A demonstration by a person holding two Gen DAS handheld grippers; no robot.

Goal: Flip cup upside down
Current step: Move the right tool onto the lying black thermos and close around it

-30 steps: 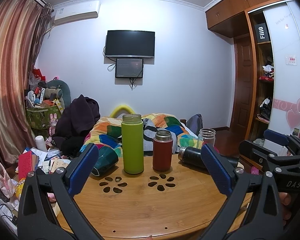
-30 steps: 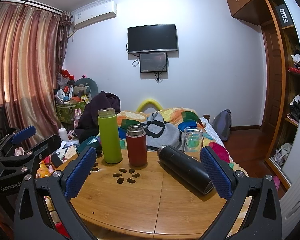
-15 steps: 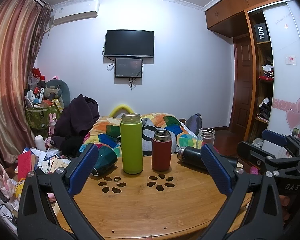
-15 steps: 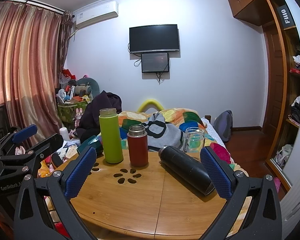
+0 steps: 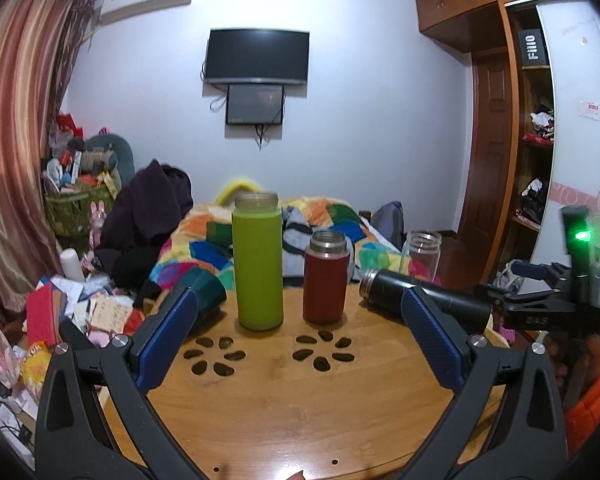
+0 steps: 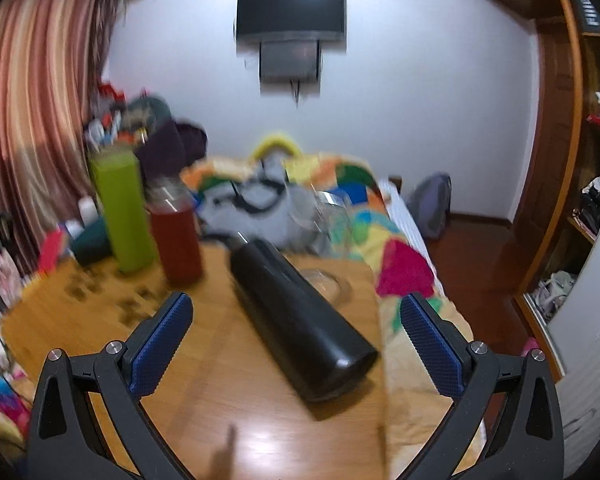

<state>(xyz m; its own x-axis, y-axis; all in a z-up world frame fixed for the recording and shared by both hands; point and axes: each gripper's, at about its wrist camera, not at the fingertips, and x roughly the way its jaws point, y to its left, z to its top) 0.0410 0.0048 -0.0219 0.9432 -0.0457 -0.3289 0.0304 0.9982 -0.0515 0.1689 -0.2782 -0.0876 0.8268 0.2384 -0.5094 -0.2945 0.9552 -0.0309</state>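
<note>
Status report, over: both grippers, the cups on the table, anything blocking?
Left gripper open, empty. Right gripper open, empty, black cup lying on its side between its fingers. Green cup, red cup and glass cup upright. Nothing blocking.

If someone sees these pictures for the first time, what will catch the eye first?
Likely the tall green bottle standing upright near the far edge of the round wooden table, with a shorter red bottle upright just right of it. Next, the black bottle lying on its side between the open right gripper's blue pads. A clear glass cup stands behind it.
</note>
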